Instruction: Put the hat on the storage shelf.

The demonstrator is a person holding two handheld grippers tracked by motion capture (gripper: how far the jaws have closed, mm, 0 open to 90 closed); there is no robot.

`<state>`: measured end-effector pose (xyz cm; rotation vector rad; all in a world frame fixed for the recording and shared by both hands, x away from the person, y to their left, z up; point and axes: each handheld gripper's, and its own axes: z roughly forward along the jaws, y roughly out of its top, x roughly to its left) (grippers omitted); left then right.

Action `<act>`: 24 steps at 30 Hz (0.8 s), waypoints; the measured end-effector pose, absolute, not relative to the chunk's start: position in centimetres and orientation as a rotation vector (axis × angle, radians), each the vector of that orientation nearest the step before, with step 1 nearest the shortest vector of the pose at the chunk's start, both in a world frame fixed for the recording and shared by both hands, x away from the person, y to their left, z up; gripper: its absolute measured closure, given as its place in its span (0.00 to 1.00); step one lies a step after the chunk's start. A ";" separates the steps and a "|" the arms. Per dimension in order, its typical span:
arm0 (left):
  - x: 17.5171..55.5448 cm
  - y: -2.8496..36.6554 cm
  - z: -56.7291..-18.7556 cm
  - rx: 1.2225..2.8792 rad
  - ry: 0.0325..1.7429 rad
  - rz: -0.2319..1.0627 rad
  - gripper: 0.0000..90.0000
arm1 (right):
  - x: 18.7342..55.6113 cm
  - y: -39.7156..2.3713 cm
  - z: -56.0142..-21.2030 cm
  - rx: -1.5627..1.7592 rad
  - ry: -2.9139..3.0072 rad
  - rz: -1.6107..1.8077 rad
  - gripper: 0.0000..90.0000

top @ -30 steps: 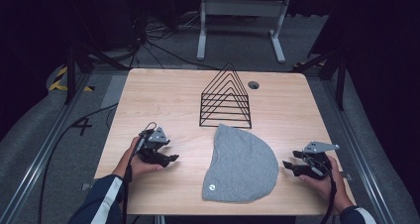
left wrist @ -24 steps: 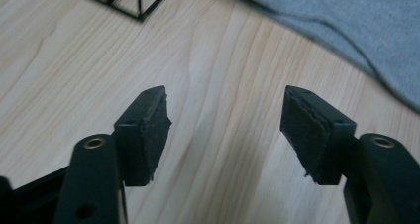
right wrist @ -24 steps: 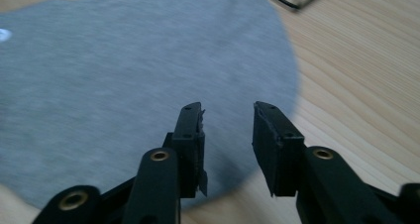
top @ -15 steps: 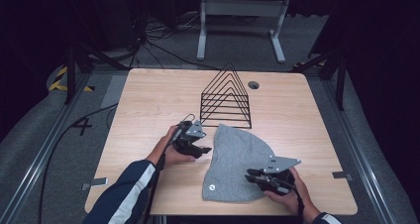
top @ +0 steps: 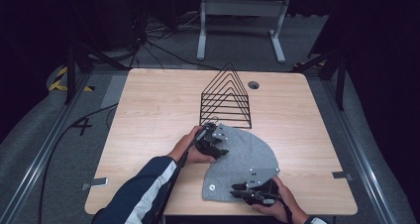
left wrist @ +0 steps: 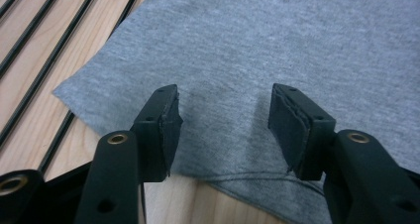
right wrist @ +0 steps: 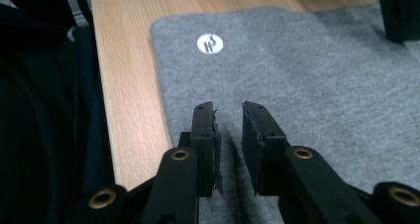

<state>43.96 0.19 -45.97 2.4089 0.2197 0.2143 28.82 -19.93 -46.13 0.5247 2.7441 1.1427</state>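
A grey cloth (top: 247, 157) lies flat on the wooden table (top: 148, 110), with a round white label (top: 212, 187) near its front left corner. My left gripper (top: 221, 148) is at the cloth's far left edge, just in front of the black wire rack (top: 225, 97). In the left gripper view it (left wrist: 223, 120) stands wide open over the cloth's (left wrist: 277, 40) hem. My right gripper (top: 238, 189) is at the cloth's near edge. In the right gripper view its jaws (right wrist: 228, 117) stand a narrow gap apart above the cloth (right wrist: 307, 75), with the label (right wrist: 210, 43) ahead.
The wire rack stands mid-table behind the cloth, and its base wires (left wrist: 29, 60) run beside the left jaw. A round cable hole (top: 253, 84) sits at the table's back. A dark sleeve (right wrist: 44, 110) lies along the table's front edge. Bare wood spreads left and right.
Both grippers have come inward from the table's sides onto the cloth: the left to its far left edge by the rack, the right to its near edge.
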 end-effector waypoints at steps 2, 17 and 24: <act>43.9 0.5 -45.9 2.415 0.228 0.195 0.52 | 28.9 -20.2 -46.3 0.531 2.748 1.149 0.85; 40.4 3.9 -46.0 2.432 0.279 0.138 0.52 | 30.2 -23.4 -46.1 0.640 2.729 1.116 0.86; 37.5 3.4 -46.0 2.441 0.283 0.120 0.53 | 32.0 -25.2 -45.9 0.745 2.670 1.074 0.86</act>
